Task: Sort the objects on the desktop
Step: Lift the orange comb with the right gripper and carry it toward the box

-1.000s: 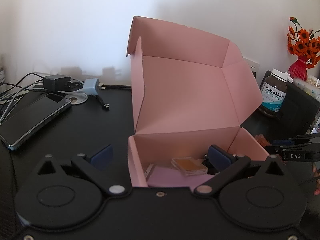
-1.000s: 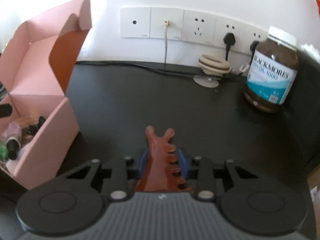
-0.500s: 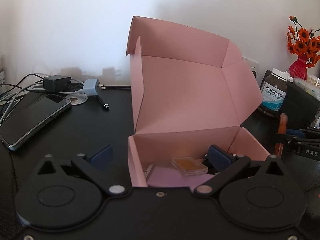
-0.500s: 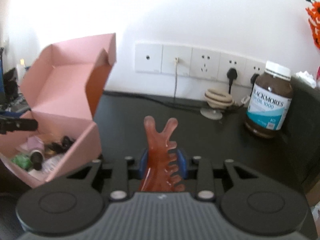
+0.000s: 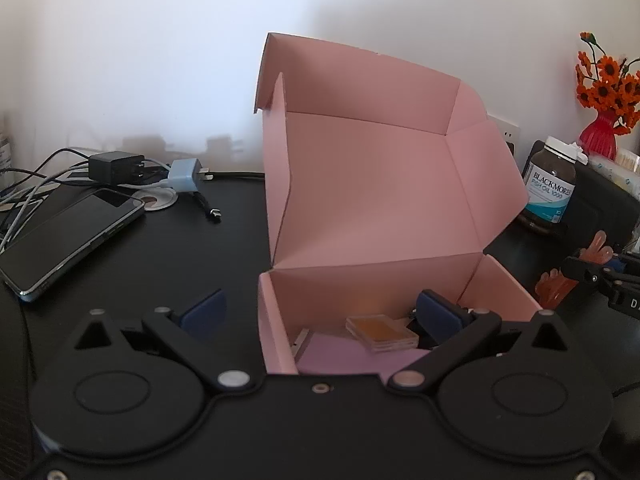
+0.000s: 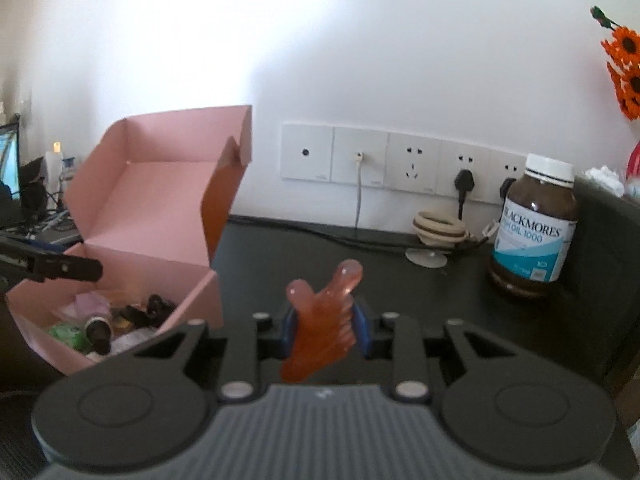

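A pink cardboard box (image 5: pixel 380 184) is standing open on the black desk (image 5: pixel 160 264), showing orange on one flap's outer face in the right wrist view. At three o'clock of it a translucent orange-red comb (image 6: pixel 320 320) is showing between blue pads (image 6: pixel 359 330). At two o'clock a brown bottle (image 6: pixel 534 228) is wearing a white cap and a white-and-teal label. Orange flowers (image 5: pixel 608 80) are sitting in a red vase (image 5: pixel 600 138). At nine o'clock a dark phone (image 5: pixel 72 236) is lying near a pale blue plug (image 5: pixel 184 176).
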`<state>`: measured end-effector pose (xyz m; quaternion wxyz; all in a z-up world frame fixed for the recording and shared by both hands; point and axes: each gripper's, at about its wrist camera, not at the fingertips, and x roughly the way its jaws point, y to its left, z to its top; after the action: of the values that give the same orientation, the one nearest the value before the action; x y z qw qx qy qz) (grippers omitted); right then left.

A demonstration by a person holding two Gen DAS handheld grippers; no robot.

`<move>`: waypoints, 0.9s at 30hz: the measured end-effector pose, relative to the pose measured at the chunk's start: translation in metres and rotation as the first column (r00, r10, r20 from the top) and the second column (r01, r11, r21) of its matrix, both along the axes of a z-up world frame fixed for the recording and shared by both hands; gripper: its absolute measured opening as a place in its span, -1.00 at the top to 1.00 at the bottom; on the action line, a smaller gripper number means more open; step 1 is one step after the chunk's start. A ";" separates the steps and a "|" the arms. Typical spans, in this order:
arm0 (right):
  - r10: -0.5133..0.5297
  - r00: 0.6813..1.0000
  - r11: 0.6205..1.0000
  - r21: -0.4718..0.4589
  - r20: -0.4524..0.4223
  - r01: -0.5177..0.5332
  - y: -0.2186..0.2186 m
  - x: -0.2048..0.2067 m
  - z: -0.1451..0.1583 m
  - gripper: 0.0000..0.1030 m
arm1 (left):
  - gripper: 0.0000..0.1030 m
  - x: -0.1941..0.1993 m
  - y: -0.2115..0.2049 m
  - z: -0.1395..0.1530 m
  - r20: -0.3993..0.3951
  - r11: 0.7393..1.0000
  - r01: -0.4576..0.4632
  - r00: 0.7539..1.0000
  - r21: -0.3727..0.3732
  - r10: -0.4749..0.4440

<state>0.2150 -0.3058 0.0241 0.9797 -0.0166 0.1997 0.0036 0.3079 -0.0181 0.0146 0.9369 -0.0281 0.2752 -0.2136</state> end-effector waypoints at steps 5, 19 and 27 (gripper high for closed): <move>0.008 1.000 1.000 -0.002 0.018 -0.008 0.004 -0.003 0.003 0.46 | -1.00 0.001 0.003 0.001 -0.001 1.000 -0.010 1.000 -0.013 0.010; 0.179 0.977 0.984 0.003 0.115 -0.180 0.035 -0.018 0.059 0.69 | -1.00 0.001 0.010 0.004 0.004 0.998 -0.022 1.000 -0.057 0.022; 0.314 0.945 0.948 0.017 0.093 -0.317 0.066 -0.009 0.067 0.69 | -1.00 0.002 0.016 0.007 0.001 0.995 -0.043 0.999 -0.088 0.043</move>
<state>0.2059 -0.2398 0.0906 0.9746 -0.0330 0.1504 0.1627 0.3095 -0.0018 0.0211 0.9396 -0.0747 0.2634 -0.2054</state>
